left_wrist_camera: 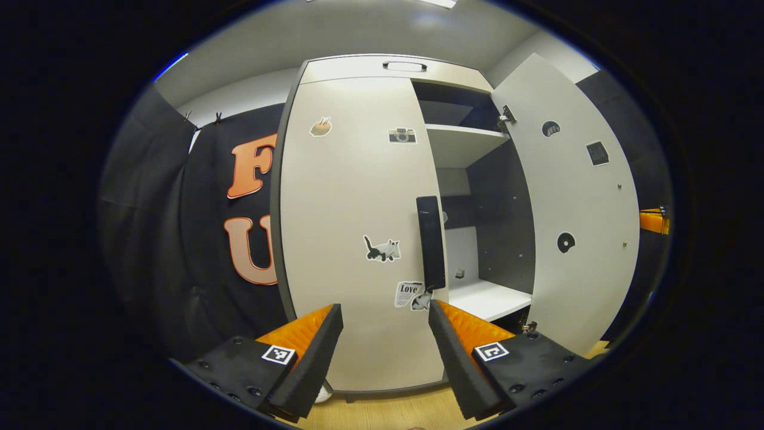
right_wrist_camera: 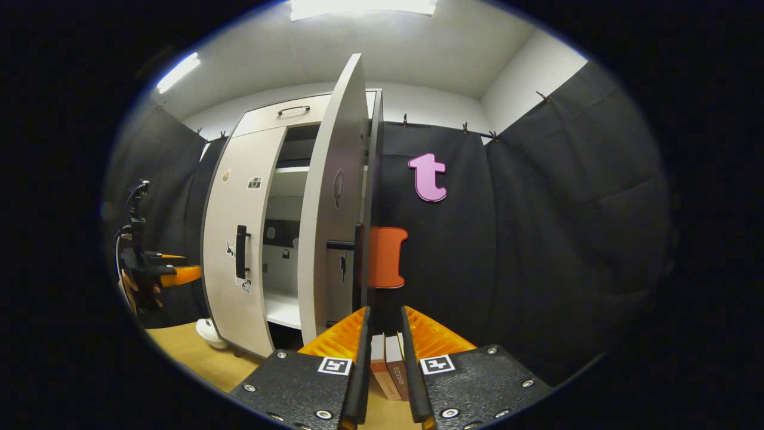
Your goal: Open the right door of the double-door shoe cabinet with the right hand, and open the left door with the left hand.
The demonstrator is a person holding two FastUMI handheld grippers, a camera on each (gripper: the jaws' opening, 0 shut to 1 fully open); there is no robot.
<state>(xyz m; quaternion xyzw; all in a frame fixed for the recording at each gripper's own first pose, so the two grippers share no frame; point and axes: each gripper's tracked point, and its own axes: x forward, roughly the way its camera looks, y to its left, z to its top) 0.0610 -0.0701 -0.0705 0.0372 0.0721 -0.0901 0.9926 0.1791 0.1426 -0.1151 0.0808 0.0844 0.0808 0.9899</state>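
The shoe cabinet's left door point(left_wrist_camera: 352, 209) is closed, with a dark upright handle point(left_wrist_camera: 431, 242) at its right edge. My left gripper point(left_wrist_camera: 385, 313) is open just short of that door, its right fingertip below the handle. The right door point(left_wrist_camera: 579, 209) stands swung wide, baring the shelves point(left_wrist_camera: 465, 143). In the right gripper view I look along that open door point(right_wrist_camera: 334, 239) from its free edge. My right gripper point(right_wrist_camera: 385, 313) has its fingers close together around the lower end of the door's handle point(right_wrist_camera: 359, 263). The left gripper point(right_wrist_camera: 161, 272) and the hand holding it appear far left.
Black cloth walls close in on both sides of the cabinet. A white object point(right_wrist_camera: 209, 331) lies on the wooden floor by the cabinet's left foot. Two book-like blocks point(right_wrist_camera: 391, 364) sit on the floor under my right gripper. A drawer with a handle point(left_wrist_camera: 404, 65) tops the cabinet.
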